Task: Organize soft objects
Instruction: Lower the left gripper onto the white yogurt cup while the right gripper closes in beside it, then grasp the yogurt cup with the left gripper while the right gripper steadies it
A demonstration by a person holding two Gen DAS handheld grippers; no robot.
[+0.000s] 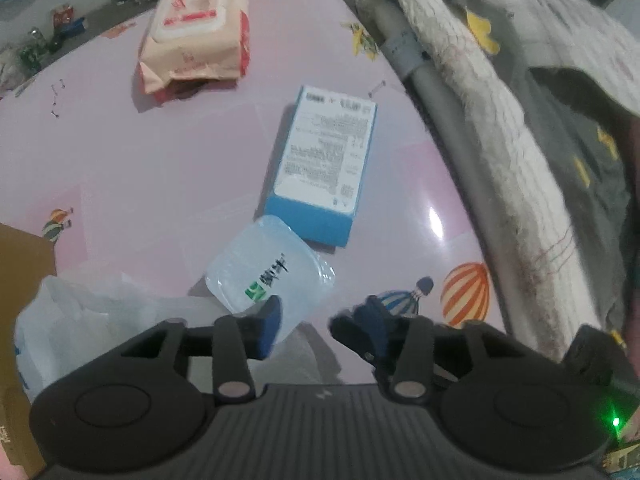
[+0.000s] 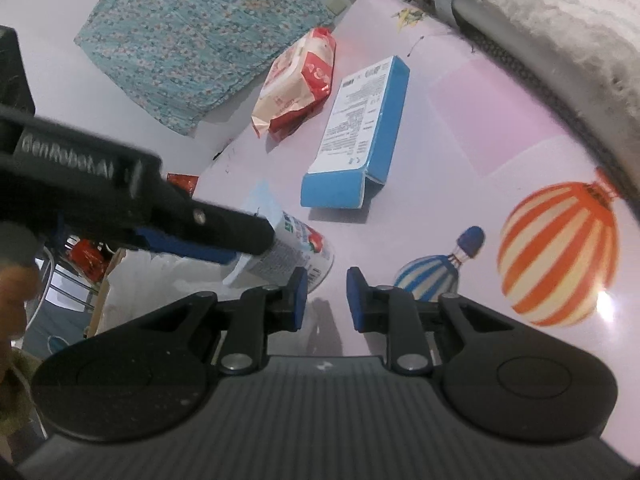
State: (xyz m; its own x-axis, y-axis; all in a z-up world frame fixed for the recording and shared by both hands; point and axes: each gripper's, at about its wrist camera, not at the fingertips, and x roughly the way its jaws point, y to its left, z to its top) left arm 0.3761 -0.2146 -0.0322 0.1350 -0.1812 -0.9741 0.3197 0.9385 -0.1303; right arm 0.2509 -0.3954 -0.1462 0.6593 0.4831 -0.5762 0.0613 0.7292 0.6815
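A clear tissue pack (image 1: 268, 274) lies on the pink balloon-print tabletop (image 1: 140, 168), touching the near end of a blue and white box (image 1: 326, 164). My left gripper (image 1: 306, 326) is open, its left finger over the pack's near corner. A peach wet-wipes pack (image 1: 198, 34) lies at the far side. In the right wrist view my right gripper (image 2: 326, 300) is open and empty above the tabletop (image 2: 460, 128). The left gripper's arm (image 2: 132, 208) reaches over the tissue pack (image 2: 296, 252). The box (image 2: 360, 132) and wipes pack (image 2: 298, 80) lie beyond.
A white plastic bag (image 1: 76, 320) and a brown cardboard box (image 1: 20, 264) sit at the left edge. A grey rail with a cream knitted blanket (image 1: 480, 112) runs along the table's right side. A teal patterned cloth (image 2: 192, 32) lies past the table.
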